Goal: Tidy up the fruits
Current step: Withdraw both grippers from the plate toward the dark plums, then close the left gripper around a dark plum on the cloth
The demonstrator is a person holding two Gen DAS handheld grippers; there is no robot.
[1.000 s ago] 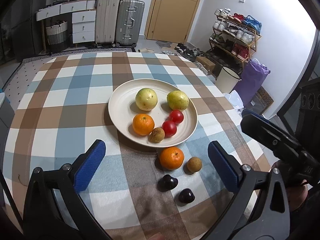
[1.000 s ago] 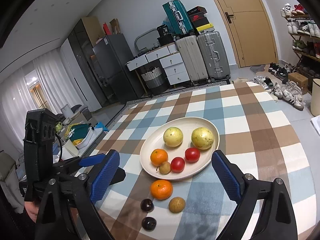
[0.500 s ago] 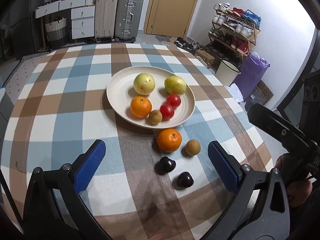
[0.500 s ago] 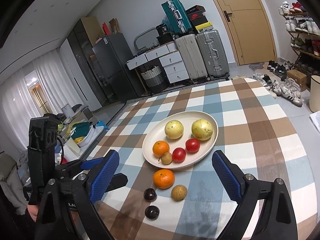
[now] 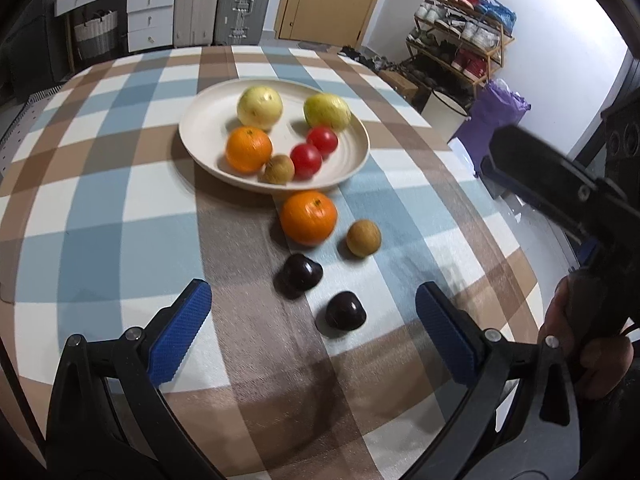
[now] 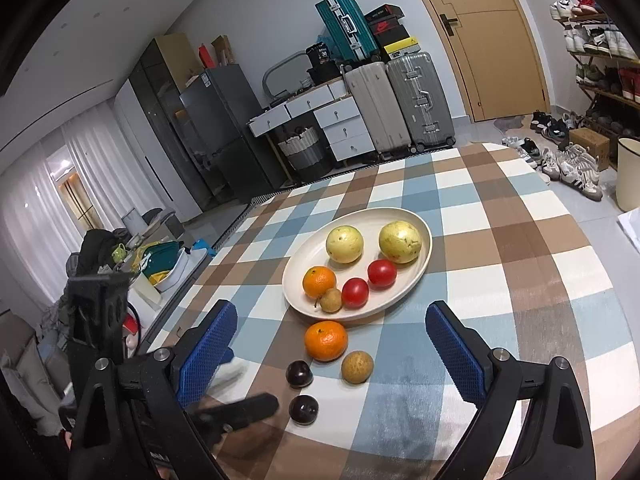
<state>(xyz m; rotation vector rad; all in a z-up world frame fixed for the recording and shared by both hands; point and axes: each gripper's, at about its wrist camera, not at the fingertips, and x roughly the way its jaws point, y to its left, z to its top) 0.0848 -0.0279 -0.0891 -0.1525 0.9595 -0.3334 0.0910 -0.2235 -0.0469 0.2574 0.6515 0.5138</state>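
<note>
A cream plate (image 5: 200, 136) (image 6: 298, 264) on the checked tablecloth holds two yellow-green fruits, an orange (image 5: 248, 149), two red tomatoes and a small brown fruit. In front of it on the cloth lie a second orange (image 5: 308, 218) (image 6: 325, 340), a brown round fruit (image 5: 363, 237) (image 6: 357, 367) and two dark plums (image 5: 298, 274) (image 5: 345, 311) (image 6: 299, 374) (image 6: 303, 409). My left gripper (image 5: 310, 334) is open just short of the plums, nothing between its blue pads. My right gripper (image 6: 330, 356) is open too, straddling the loose fruits from above.
The round table (image 6: 520, 248) drops off close on the right and near side. Suitcases (image 6: 400, 100), a drawer unit and a door stand behind; a shoe rack (image 5: 460, 20) and a purple bag (image 5: 492, 116) at right. A hand (image 5: 592, 344) holds the other gripper's handle.
The left gripper has moved forward and down toward the loose fruits, which now sit larger and lower in its view. The right gripper has drifted a little closer. Both stay open.
</note>
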